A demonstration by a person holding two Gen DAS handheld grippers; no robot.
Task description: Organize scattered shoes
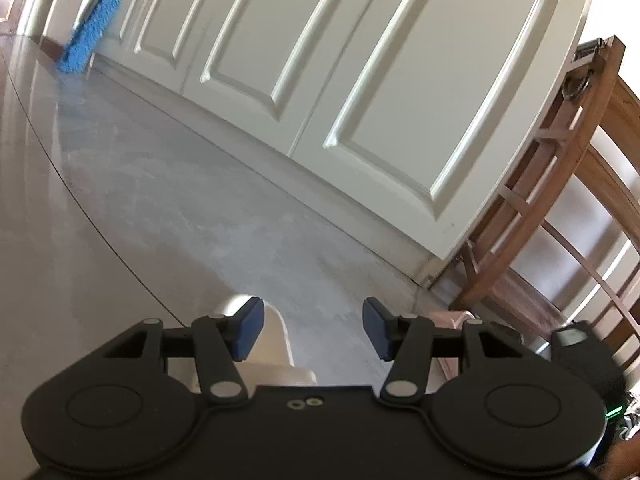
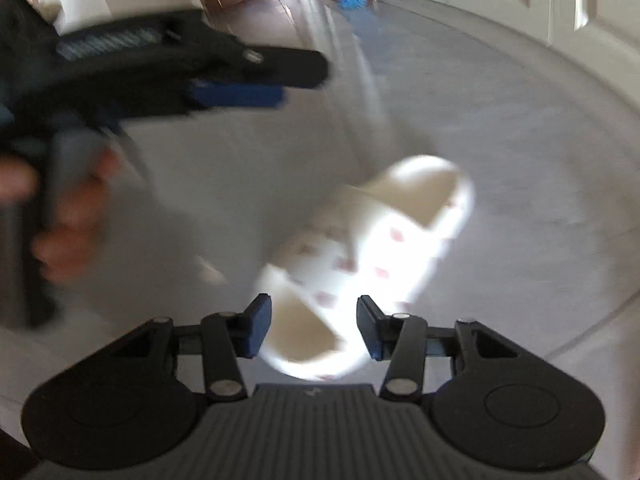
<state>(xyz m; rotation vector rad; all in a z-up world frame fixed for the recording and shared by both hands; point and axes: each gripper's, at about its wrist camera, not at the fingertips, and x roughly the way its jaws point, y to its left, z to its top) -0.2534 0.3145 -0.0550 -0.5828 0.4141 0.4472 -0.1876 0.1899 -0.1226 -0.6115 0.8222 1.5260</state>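
A white slipper (image 2: 372, 248) with small pink marks lies on the grey floor, blurred, toe pointing up and to the right. Its heel end sits between the blue pads of my right gripper (image 2: 314, 320), which stand apart from it, so the gripper is open. My left gripper (image 2: 256, 84) hovers at the upper left of that view, held by a hand (image 2: 68, 216). In the left wrist view the left gripper (image 1: 312, 320) is open with bare floor between its fingers. A white slipper (image 1: 276, 344) shows partly behind its left finger. A pink item (image 1: 456, 318) peeks out behind its right finger.
White panelled doors (image 1: 320, 60) run along the far side. A wooden rack (image 1: 560, 200) stands at the right. A blue mop head (image 1: 90, 32) leans by the doors at the upper left. Grey floor (image 1: 180, 200) stretches ahead.
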